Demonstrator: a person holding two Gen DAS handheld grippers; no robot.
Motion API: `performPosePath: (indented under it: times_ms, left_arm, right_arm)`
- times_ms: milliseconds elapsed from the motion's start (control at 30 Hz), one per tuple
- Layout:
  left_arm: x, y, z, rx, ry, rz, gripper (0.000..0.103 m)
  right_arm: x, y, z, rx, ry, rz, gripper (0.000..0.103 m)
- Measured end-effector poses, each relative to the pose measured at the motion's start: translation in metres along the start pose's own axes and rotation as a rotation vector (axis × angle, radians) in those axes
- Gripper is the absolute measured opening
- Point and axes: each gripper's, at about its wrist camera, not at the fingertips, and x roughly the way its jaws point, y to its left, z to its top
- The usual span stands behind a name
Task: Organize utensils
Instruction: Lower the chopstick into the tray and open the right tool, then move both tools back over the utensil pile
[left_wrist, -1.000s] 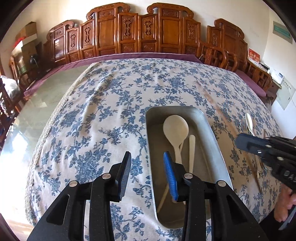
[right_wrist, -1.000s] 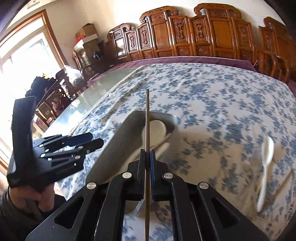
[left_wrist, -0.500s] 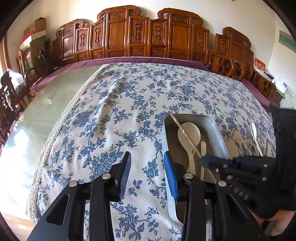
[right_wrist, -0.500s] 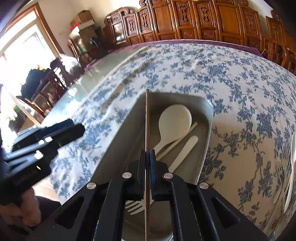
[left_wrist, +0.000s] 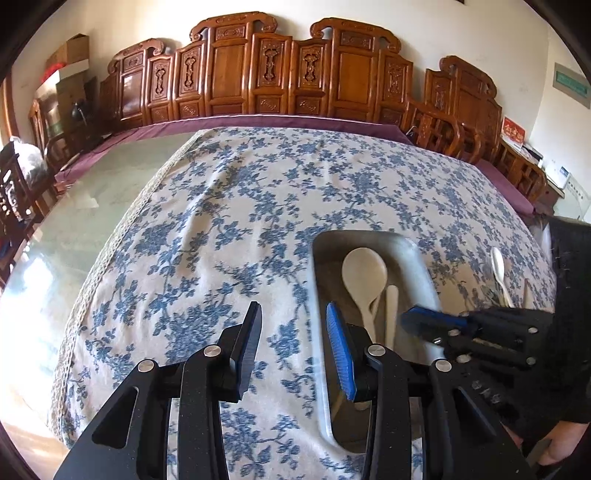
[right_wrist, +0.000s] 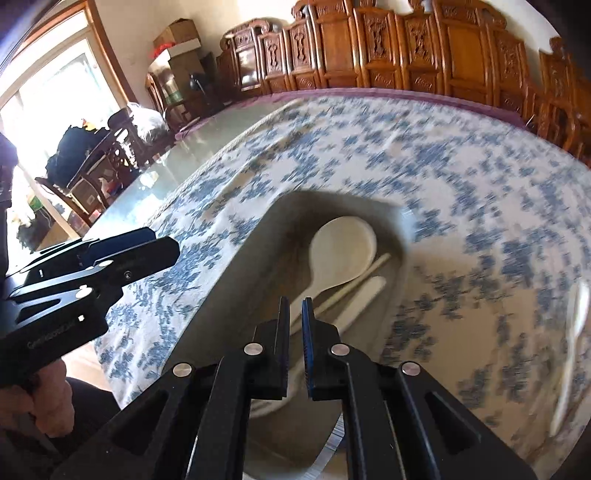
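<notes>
The near end of the metal tray (left_wrist: 413, 251) is hidden behind the left tongs (left_wrist: 293, 349). In the right wrist view the flowered cloth (right_wrist: 461, 192) is blurred, and the white spoon (right_wrist: 570, 354) on it is only a smear.

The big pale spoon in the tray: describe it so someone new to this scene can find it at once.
On the blue-flowered tablecloth sits a grey metal tray. The large cream spoon lies inside it, its bowl toward the tray's far end and its handle running back toward the camera. Its broad, round bowl sets it apart from the slim chopstick and the narrow flat handle lying right beside it.
</notes>
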Motion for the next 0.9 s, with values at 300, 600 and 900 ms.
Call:
performPosePath:
  times_ms: [300, 600, 900]
  left_arm:
    - [-0.003, -0.046, 0.003, 0.049, -0.018, -0.068, 0.045]
    - [-0.001, -0.108, -0.005, 0.124, -0.002, -0.152, 0.046]
    - [0.007, -0.169, -0.022, 0.242, 0.047, -0.184, 0.046]
  right_arm:
    - [-0.087, -0.079, -0.024, 0.014, -0.100, -0.178, 0.009]
    - [-0.121, -0.165, -0.057, 0.081, -0.111, -0.342, 0.009]
    - [-0.114, -0.200, -0.086, 0.172, -0.110, -0.341, 0.025]
